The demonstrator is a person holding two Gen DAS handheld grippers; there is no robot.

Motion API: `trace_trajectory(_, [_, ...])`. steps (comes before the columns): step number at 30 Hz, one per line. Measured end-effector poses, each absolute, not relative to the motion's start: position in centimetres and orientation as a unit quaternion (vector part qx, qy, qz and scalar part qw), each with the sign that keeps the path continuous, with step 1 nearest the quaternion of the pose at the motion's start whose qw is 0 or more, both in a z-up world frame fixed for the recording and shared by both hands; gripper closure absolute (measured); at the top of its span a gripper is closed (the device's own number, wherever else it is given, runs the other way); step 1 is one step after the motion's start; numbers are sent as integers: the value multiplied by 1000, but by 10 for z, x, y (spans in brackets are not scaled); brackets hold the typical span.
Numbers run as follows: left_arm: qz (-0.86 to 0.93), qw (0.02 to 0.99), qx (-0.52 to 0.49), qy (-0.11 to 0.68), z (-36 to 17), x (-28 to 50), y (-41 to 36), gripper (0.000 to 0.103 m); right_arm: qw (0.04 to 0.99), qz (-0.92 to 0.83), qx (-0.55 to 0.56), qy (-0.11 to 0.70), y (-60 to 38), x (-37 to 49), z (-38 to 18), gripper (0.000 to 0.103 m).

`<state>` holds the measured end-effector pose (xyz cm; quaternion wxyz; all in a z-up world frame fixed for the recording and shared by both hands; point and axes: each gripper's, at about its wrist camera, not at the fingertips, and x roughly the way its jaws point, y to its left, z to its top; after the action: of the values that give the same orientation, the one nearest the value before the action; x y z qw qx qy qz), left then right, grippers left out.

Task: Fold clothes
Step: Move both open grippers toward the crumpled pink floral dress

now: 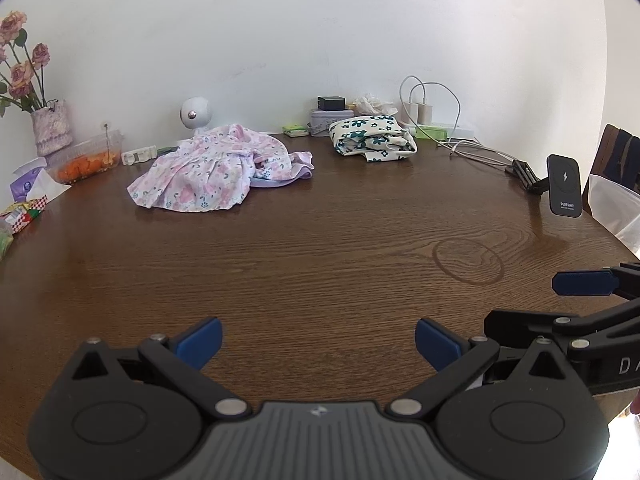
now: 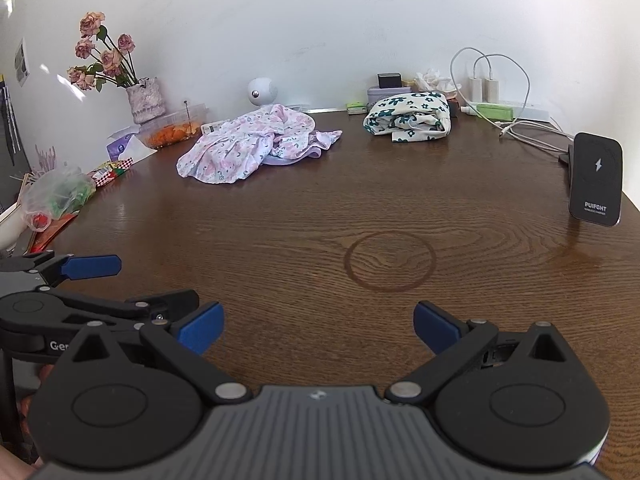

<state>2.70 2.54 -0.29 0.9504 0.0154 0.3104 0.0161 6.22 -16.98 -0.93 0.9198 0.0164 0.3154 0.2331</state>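
A crumpled pink floral garment (image 1: pixel 208 168) (image 2: pixel 256 144) lies on the far left part of the brown wooden table (image 1: pixel 320 248) (image 2: pixel 320 208). A cream garment with dark green flowers (image 1: pixel 372 138) (image 2: pixel 410 116) sits bunched near the back wall, to its right. My left gripper (image 1: pixel 318 344) hovers open over the near table edge, nothing between its blue pads. My right gripper (image 2: pixel 318 326) is also open and holds nothing, beside the left one. Both clothes lie well ahead of the grippers. The right gripper's finger (image 1: pixel 584 283) shows at the left view's right edge, and the left gripper's finger (image 2: pixel 90 266) at the right view's left edge.
A black wireless charger stand (image 1: pixel 564 186) (image 2: pixel 596 180) stands at the right with white cables (image 1: pixel 472 148) behind it. A vase of dried roses (image 2: pixel 144 98), a food tub (image 1: pixel 88 158), a small white camera (image 2: pixel 262 90), tins and snack bags (image 2: pixel 56 196) line the back and left.
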Motion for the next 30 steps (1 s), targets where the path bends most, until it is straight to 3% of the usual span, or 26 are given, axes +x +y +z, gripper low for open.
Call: trace_trajectory(30, [79, 951, -20, 299, 27, 155, 110, 0, 914, 295, -28, 277, -71, 204, 30, 0])
